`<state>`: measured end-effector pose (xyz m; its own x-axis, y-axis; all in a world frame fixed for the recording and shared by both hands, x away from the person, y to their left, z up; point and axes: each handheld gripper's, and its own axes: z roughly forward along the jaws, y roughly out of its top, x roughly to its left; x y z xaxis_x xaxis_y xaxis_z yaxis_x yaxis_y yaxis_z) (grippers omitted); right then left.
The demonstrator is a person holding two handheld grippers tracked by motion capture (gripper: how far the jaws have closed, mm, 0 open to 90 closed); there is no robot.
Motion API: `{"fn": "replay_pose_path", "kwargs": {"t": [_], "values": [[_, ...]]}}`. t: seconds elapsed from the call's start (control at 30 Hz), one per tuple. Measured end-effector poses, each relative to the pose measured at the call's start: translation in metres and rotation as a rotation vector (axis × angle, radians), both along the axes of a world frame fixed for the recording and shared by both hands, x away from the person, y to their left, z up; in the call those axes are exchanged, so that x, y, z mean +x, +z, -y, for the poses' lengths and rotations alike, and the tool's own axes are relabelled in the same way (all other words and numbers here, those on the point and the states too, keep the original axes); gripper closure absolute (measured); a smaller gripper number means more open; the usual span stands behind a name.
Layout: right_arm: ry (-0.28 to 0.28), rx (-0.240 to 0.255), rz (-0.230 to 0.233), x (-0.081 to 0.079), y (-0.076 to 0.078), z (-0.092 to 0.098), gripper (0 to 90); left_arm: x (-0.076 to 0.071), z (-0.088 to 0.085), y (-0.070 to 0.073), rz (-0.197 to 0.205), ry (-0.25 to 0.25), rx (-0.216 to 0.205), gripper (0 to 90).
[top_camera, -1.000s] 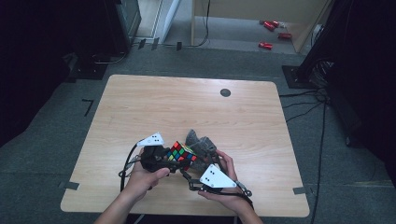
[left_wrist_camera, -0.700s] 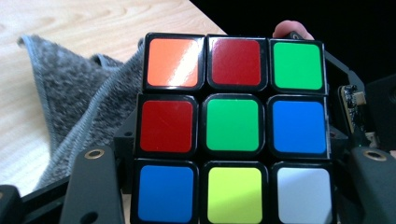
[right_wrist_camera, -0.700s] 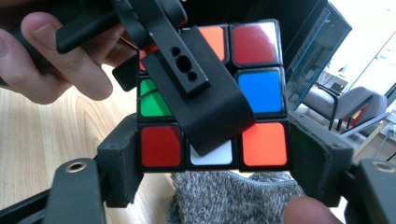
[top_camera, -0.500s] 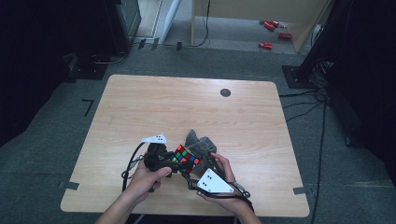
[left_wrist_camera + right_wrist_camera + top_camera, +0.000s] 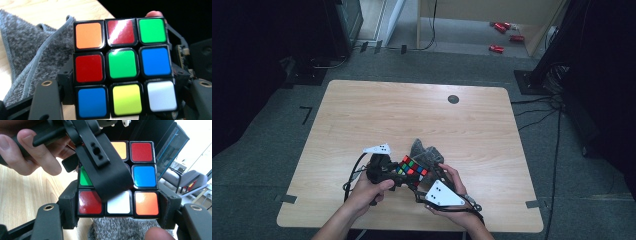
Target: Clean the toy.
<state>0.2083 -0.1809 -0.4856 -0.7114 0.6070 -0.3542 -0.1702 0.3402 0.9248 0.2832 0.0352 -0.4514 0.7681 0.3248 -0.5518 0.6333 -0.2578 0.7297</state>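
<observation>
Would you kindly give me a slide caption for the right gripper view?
Right gripper clamps a scrambled puzzle cube above a grey cloth, the left gripper's jaw crossing its face.

A grey cloth lies crumpled on the wooden desk, toward its near edge. A small dark round disc sits near the desk's far edge. Red objects lie on the floor beyond the desk.

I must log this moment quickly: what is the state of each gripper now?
Left gripper: jaws have just been opening, around the puzzle cube; grip cannot be told.
Right gripper: shut on the puzzle cube.
</observation>
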Motion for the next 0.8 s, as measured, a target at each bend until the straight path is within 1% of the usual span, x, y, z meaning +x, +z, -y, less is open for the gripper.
{"fn": "replay_pose_path", "kwargs": {"t": [0.07, 0.1, 0.17, 0.23, 0.27, 0.47, 0.6, 0.63, 0.67, 0.7, 0.8], "values": [[-0.002, -0.005, 0.000, 0.0003, 0.0012, 0.0018, 34.6, -0.0004, -0.0018, 0.0011, 0.031, 0.001, -0.007, 29.9], [-0.004, -0.004, -0.003, 0.0006, 0.0016, 0.0028, 34.6, -0.0002, -0.0031, 0.0015, 0.040, 0.004, -0.020, 29.9], [-0.006, 0.000, -0.006, 0.0013, 0.0022, 0.0050, 34.6, -0.0007, -0.0044, 0.0022, 0.073, 0.005, -0.036, 29.5], [-0.005, -0.003, -0.009, 0.0019, 0.0032, 0.0065, 34.6, -0.0024, -0.0044, 0.0024, 0.121, 0.003, -0.038, 28.5], [-0.004, -0.007, -0.011, 0.0026, 0.0036, 0.0078, 34.6, -0.0027, -0.0049, 0.0024, 0.137, 0.004, -0.036, 28.2], [0.006, -0.009, -0.026, 0.0035, 0.0042, 0.0100, 34.6, -0.0028, -0.0047, 0.0023, 0.136, 0.000, -0.038, 27.9], [0.011, -0.021, -0.026, 0.0030, 0.0057, 0.0106, 34.6, -0.0032, -0.0055, 0.0027, 0.153, -0.008, -0.035, 27.4], [0.010, -0.024, -0.026, 0.0028, 0.0057, 0.0105, 34.6, -0.0032, -0.0055, 0.0027, 0.155, -0.010, -0.030, 27.4], [0.011, -0.034, -0.023, 0.0027, 0.0051, 0.0103, 34.6, -0.0035, -0.0054, 0.0029, 0.167, -0.015, -0.017, 27.0], [0.011, -0.034, -0.023, 0.0027, 0.0051, 0.0103, 34.6, -0.0035, -0.0054, 0.0029, 0.167, -0.015, -0.017, 26.7], [0.016, -0.043, -0.025, 0.0034, 0.0045, 0.0110, 34.6, -0.0037, -0.0060, 0.0033, 0.186, -0.021, -0.009, 25.7]]}}
